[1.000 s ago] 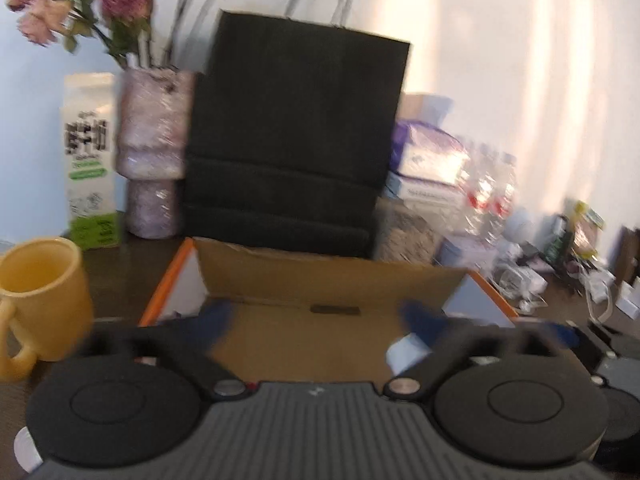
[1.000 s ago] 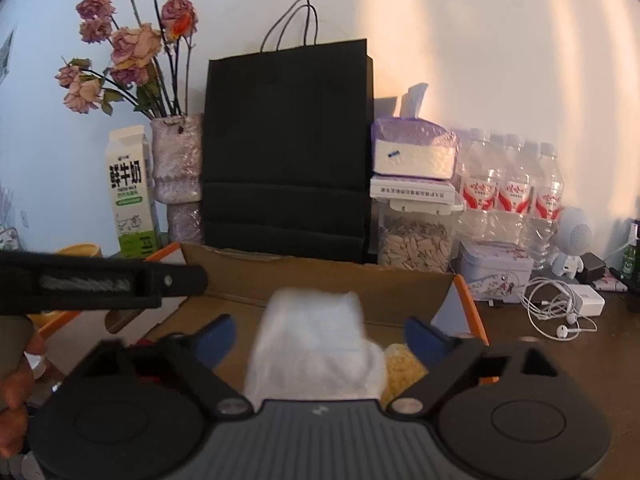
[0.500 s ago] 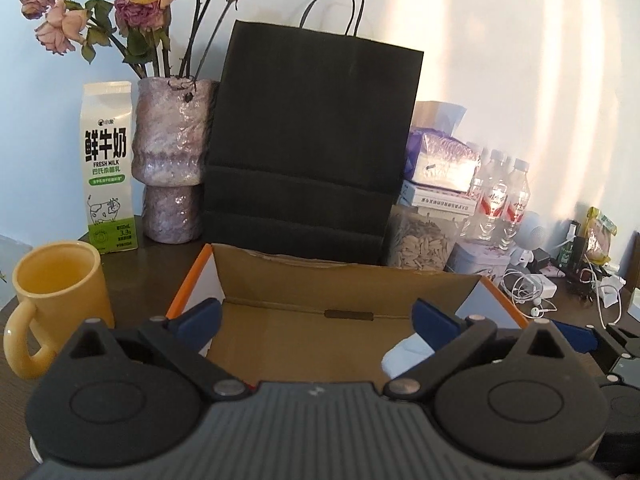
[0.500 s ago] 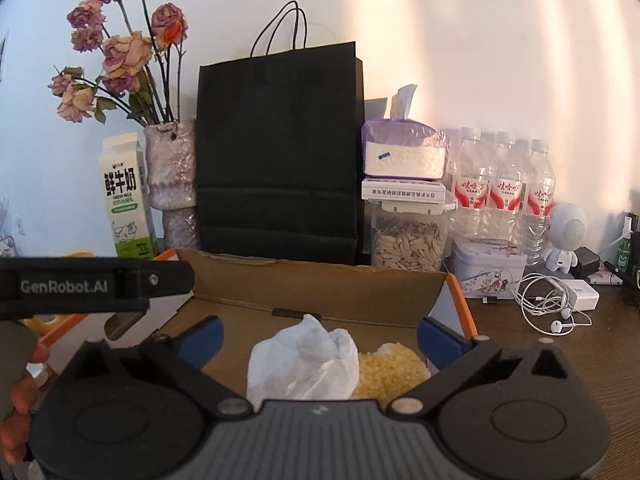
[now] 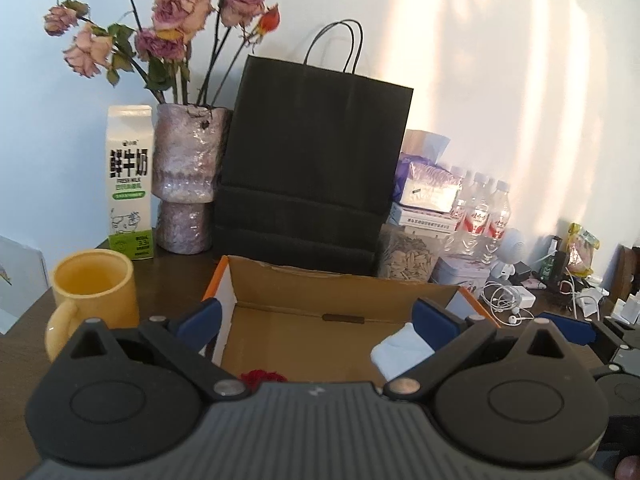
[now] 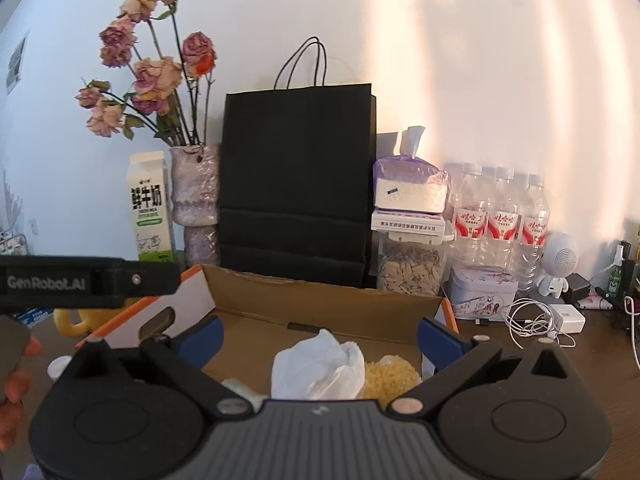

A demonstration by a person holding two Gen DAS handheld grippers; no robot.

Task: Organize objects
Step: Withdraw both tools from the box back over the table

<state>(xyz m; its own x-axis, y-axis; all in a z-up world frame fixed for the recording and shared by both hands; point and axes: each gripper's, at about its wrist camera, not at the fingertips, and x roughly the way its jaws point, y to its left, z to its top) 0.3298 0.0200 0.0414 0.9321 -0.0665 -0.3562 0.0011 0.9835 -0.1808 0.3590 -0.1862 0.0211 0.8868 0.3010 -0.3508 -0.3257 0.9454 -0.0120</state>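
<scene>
- Both tools are hovering over the open cardboard box [image 6: 320, 308], which sits on the dark wood table [image 6: 592, 360] in front of the black paper bag [image 6: 296, 184].
- My left tool [image 5: 316, 320] has its fingers spread wide with nothing between them. Same deal with the right tool [image 6: 320, 334]: fingers apart, gripping nothing.
- Inside the box, from the right wrist cam, I see a crumpled white plastic bag [image 6: 320, 368] touching a yellow crumbly lump [image 6: 390, 376] on its right side. They're lying on the box floor, toward the right half.
- From the left wrist cam the white bag [image 5: 396, 350] shows near the box's right wall, and there's something red [image 5: 262, 377] peeking over the tool body at the near edge. Can't tell what it is.
- A yellow mug [image 5: 94, 300] stands just left of the box, with a milk carton [image 5: 130, 182] and a vase of dried roses [image 5: 186, 176] behind it.
- Right of the bag: tissue pack [image 6: 410, 186] stacked over a jar of seeds [image 6: 412, 264], then water bottles [image 6: 500, 216], a tin [image 6: 482, 294] and a white charger with cable [image 6: 560, 318].
</scene>
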